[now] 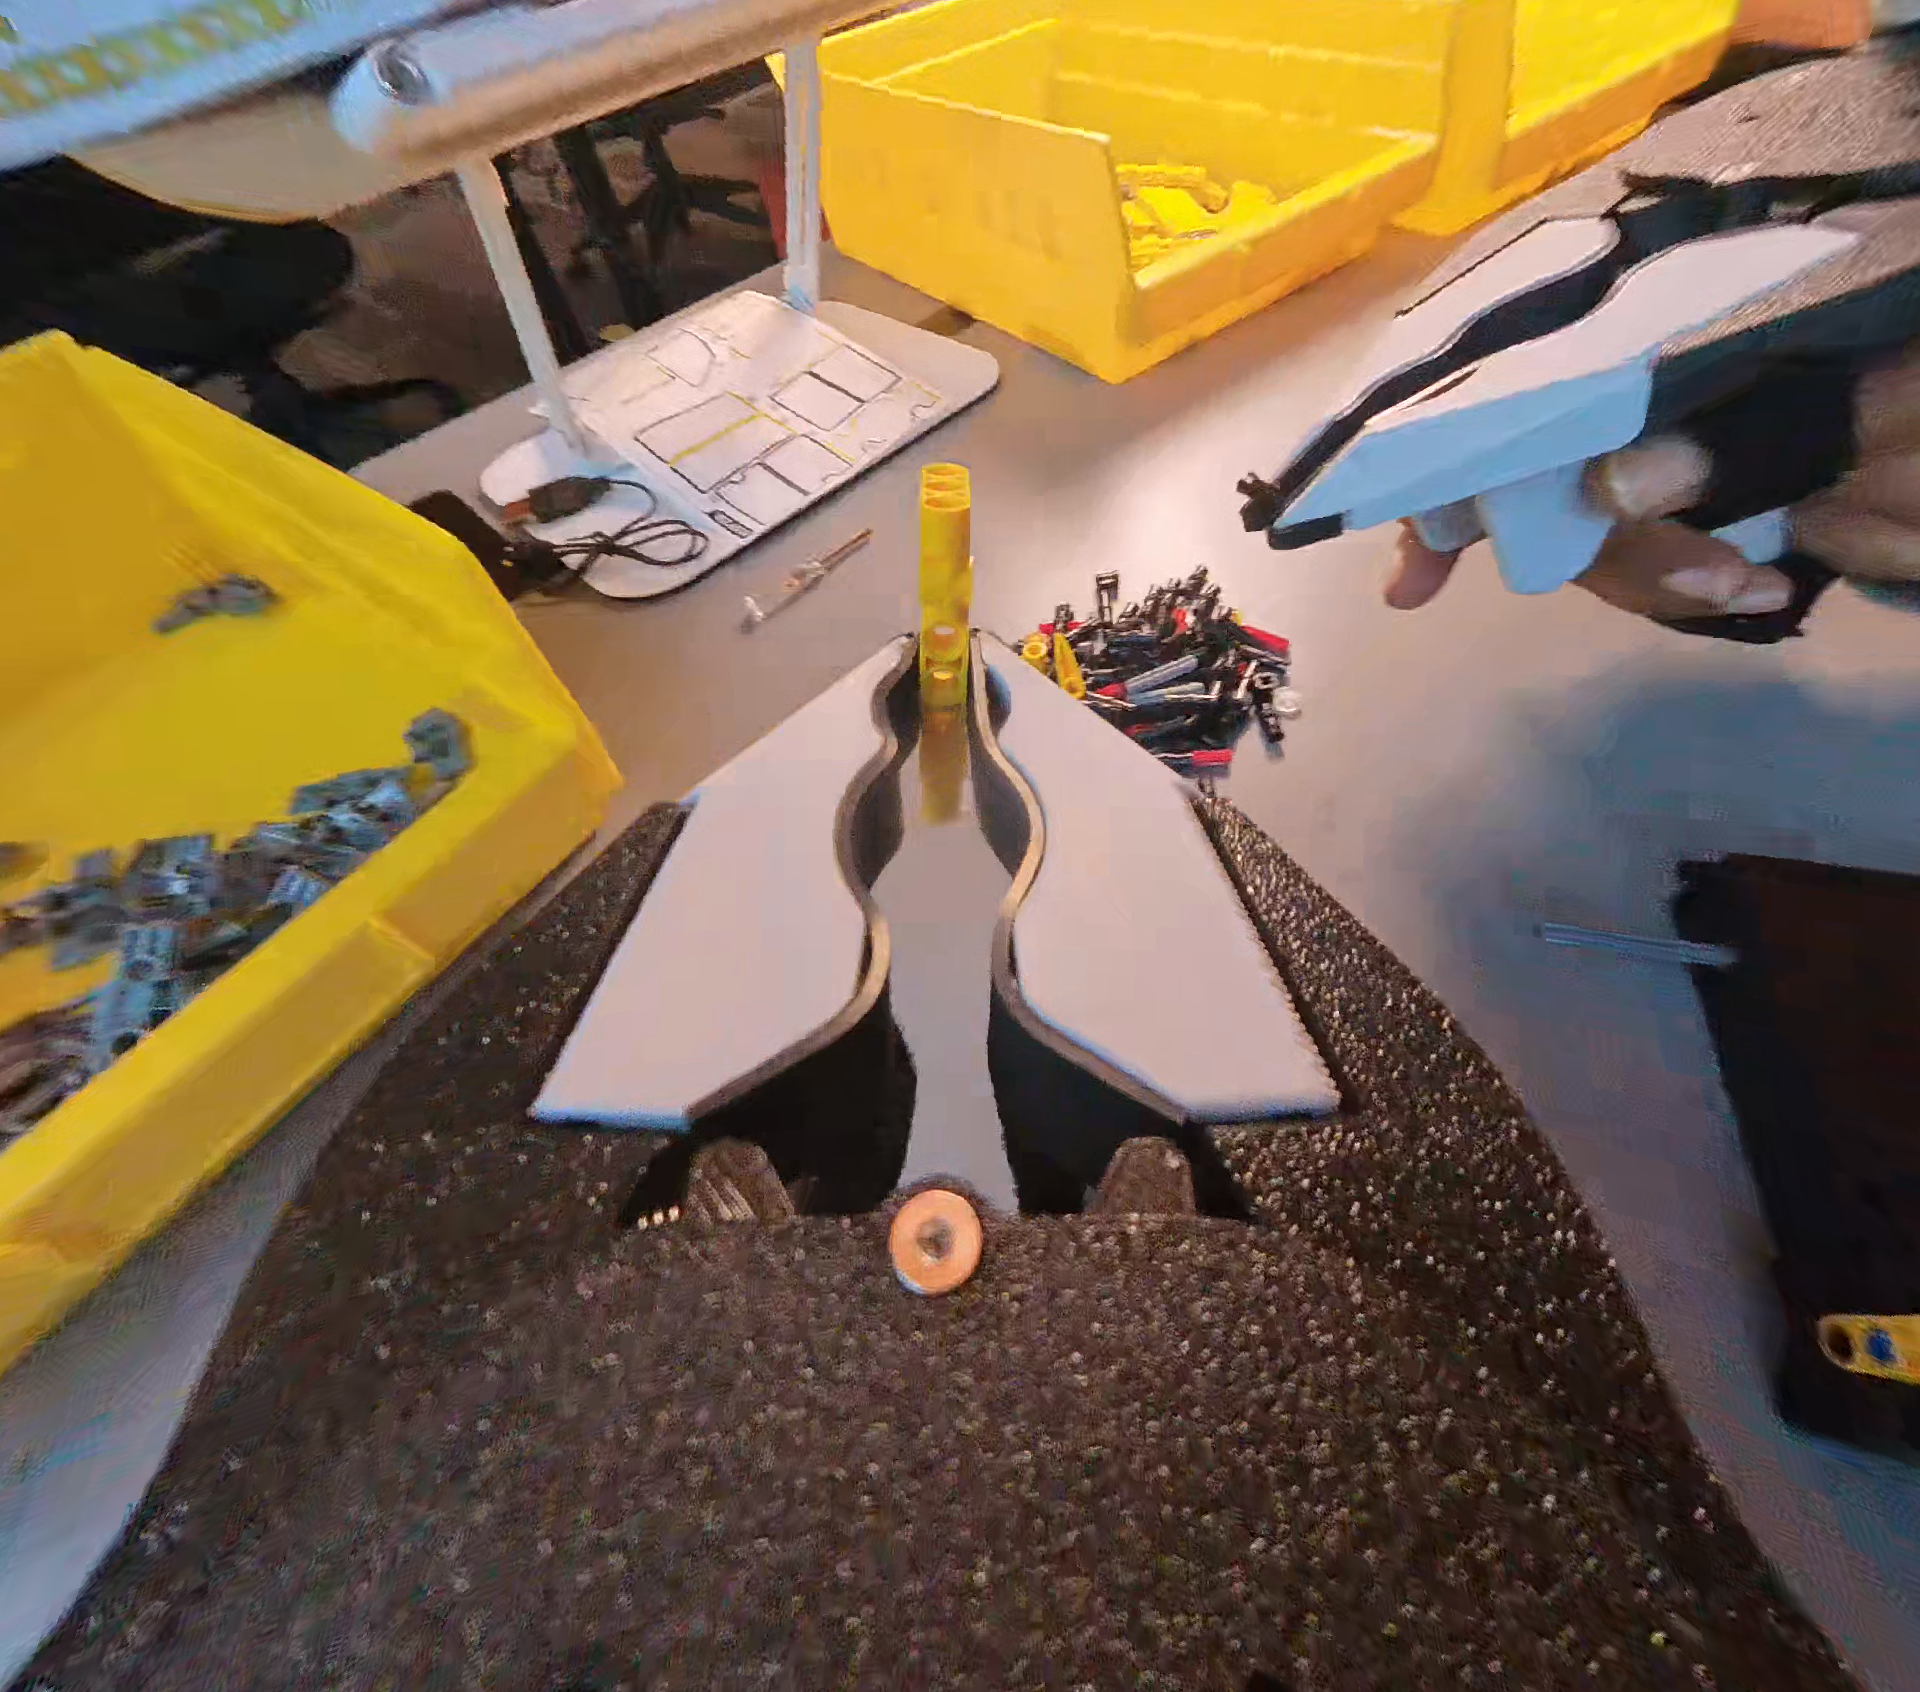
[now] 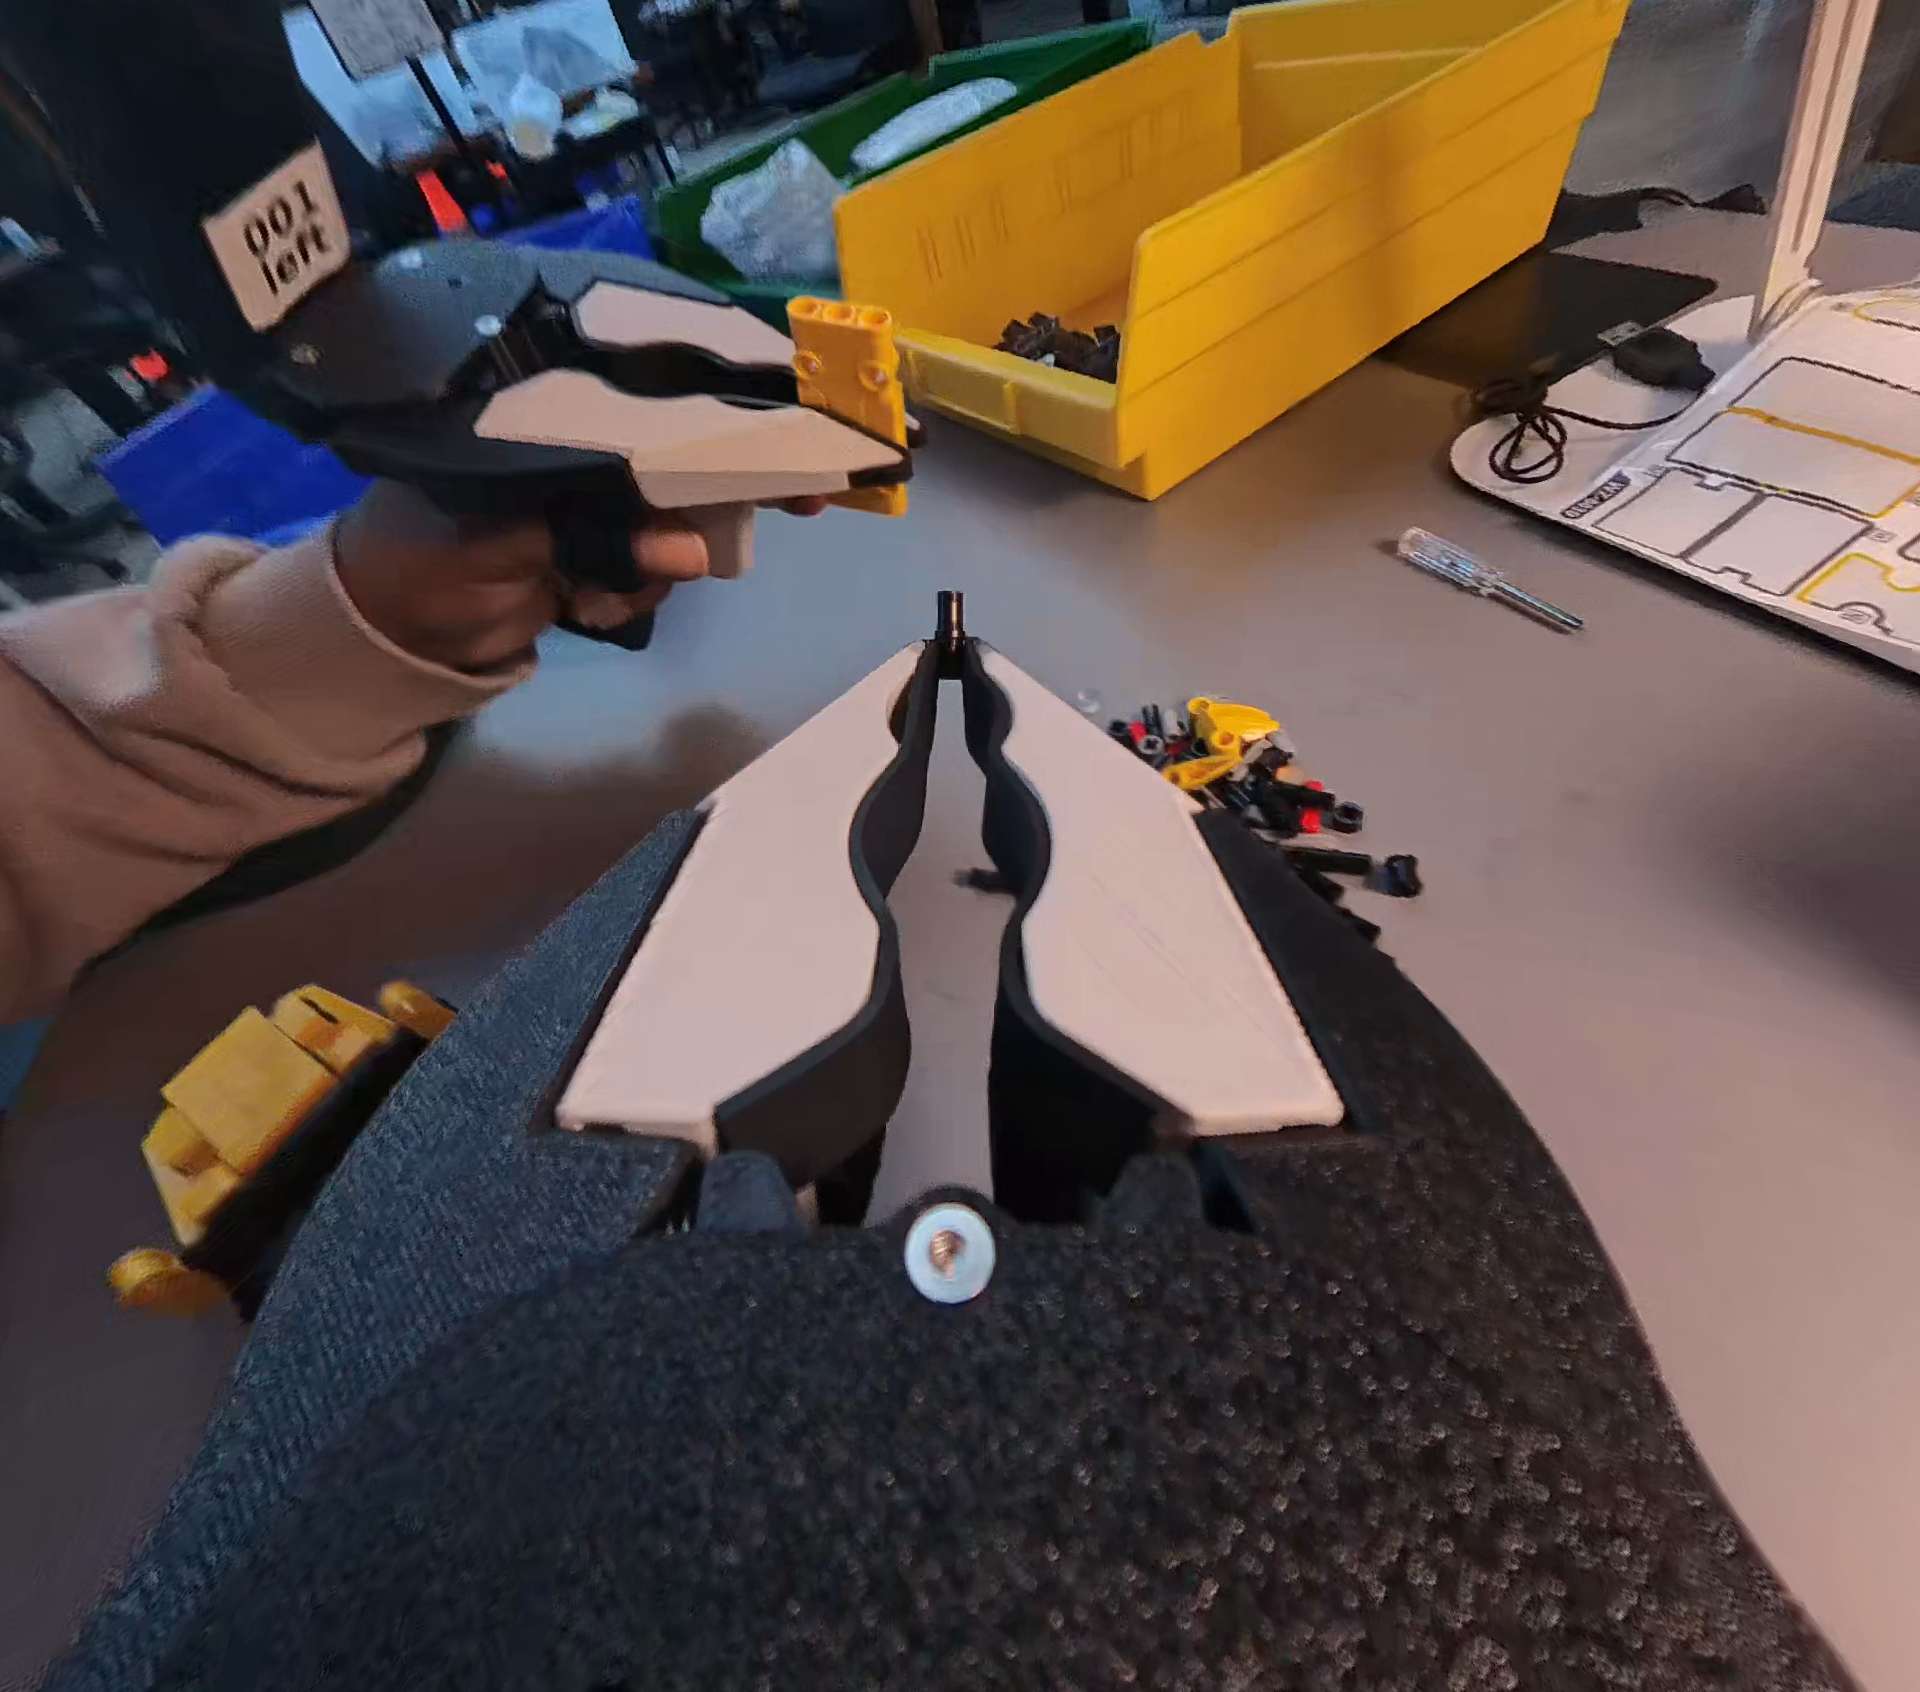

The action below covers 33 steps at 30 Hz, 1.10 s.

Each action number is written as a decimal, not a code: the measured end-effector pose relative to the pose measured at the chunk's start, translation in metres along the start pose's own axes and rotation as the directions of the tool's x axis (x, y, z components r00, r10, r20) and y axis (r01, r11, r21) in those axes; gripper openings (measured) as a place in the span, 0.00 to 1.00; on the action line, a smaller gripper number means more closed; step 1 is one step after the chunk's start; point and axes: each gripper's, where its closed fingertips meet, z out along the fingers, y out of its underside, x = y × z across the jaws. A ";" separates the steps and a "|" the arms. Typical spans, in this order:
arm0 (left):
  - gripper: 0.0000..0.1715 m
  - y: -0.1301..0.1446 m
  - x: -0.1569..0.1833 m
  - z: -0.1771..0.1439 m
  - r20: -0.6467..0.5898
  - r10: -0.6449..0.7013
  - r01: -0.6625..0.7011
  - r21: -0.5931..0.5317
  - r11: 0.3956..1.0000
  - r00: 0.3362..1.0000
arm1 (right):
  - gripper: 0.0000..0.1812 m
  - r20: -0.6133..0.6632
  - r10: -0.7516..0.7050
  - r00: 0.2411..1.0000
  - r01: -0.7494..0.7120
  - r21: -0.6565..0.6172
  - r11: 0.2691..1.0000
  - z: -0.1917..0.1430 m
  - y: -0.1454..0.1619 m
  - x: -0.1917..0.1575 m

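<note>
My left gripper [image 1: 948,668] is shut on a yellow holed beam [image 1: 945,562] that stands upright between its tips, above the grey table. It also shows in the right wrist view [image 2: 873,447], where the yellow beam [image 2: 847,385] is held up at the left. My right gripper [image 2: 948,645] is shut on a small black pin [image 2: 948,612] that sticks out past its tips. In the left wrist view the right gripper [image 1: 1262,504] hangs at the right, with the black pin [image 1: 1254,489] at its tip. A pile of small black, red and yellow parts [image 1: 1164,676] lies between the two.
Yellow bins stand around: one with grey parts [image 1: 260,707] at left, several at the back [image 1: 1143,188], one with black parts [image 2: 1247,240]. A white lamp stand [image 1: 748,437] with a printed sheet, a small screwdriver [image 2: 1486,577], a yellow model [image 2: 260,1112] and a dark mat [image 1: 1818,1123] lie nearby.
</note>
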 end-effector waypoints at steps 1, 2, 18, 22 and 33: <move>0.04 -0.002 0.001 -0.001 -0.043 -0.054 0.055 0.022 0.998 0.998 | 0.02 -0.023 -0.051 0.998 0.050 -0.052 0.997 0.001 0.006 0.006; 0.04 -0.006 -0.002 -0.002 -0.067 -0.087 0.090 0.047 0.995 0.994 | 0.02 -0.059 -0.108 0.992 0.103 -0.082 0.991 0.001 0.009 0.013; 0.04 -0.028 0.052 -0.021 -0.658 -0.596 0.720 -0.116 0.684 0.460 | 0.38 0.043 -0.461 0.886 0.462 -0.127 0.878 0.012 0.017 -0.011; 0.04 -0.033 0.057 -0.023 -0.687 -0.595 0.742 -0.120 0.659 0.417 | 0.34 0.039 -0.531 0.846 0.532 -0.043 0.845 0.009 0.003 -0.040; 0.12 -0.040 0.075 -0.032 -0.703 -0.526 0.660 -0.106 0.744 0.479 | 0.12 -0.044 -0.713 0.700 0.714 0.046 0.699 -0.009 -0.016 -0.058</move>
